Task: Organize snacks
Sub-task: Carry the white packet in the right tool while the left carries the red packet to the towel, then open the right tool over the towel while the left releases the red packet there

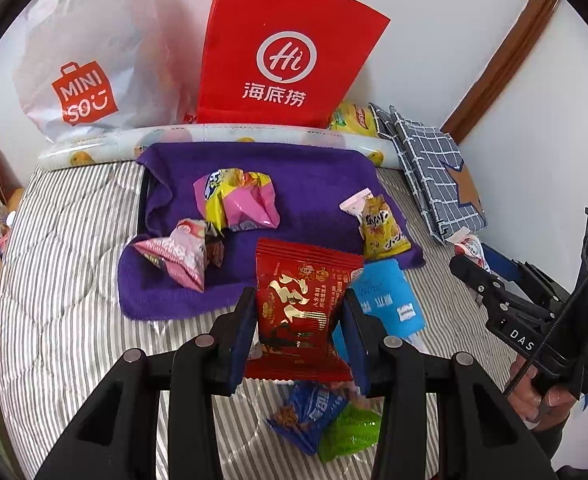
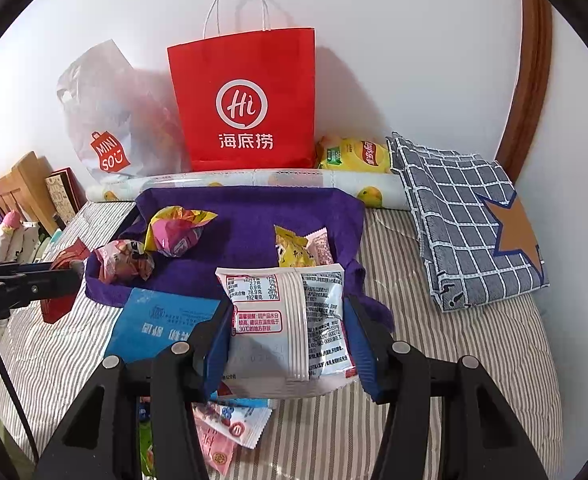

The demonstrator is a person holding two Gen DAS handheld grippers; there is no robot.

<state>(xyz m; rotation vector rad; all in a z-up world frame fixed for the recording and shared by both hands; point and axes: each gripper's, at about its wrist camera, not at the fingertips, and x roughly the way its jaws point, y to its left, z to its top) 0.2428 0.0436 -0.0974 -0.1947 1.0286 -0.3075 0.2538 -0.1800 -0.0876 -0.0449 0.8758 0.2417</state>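
1. Left wrist view first: we hold a red snack packet (image 1: 304, 312) clamped between the jaws of our left gripper (image 1: 300, 332), lifted over the near edge of the purple towel (image 1: 294, 184), presumably so it can join the snacks laid there.
2. The packet is flat, glossy red with gold characters and crimped ends, gripped across its width and hanging upright.
3. Our right gripper (image 2: 287, 344) is closed on a white snack packet (image 2: 289, 320), back seam and nutrition label facing us, also just short of the towel.
4. On the towel lie a yellow-pink bag (image 1: 235, 198), a pink bag (image 1: 177, 254) and a small yellow packet (image 1: 382, 228); we judge it the sorting spot.
5. A blue packet (image 1: 386, 300) lies beside the towel, and loose snacks sit on the striped bedding (image 1: 73, 280) under both grippers.
6. Behind stand a red paper bag (image 2: 245, 100), a white plastic bag (image 2: 105, 124) and a checked cloth (image 2: 466, 220).
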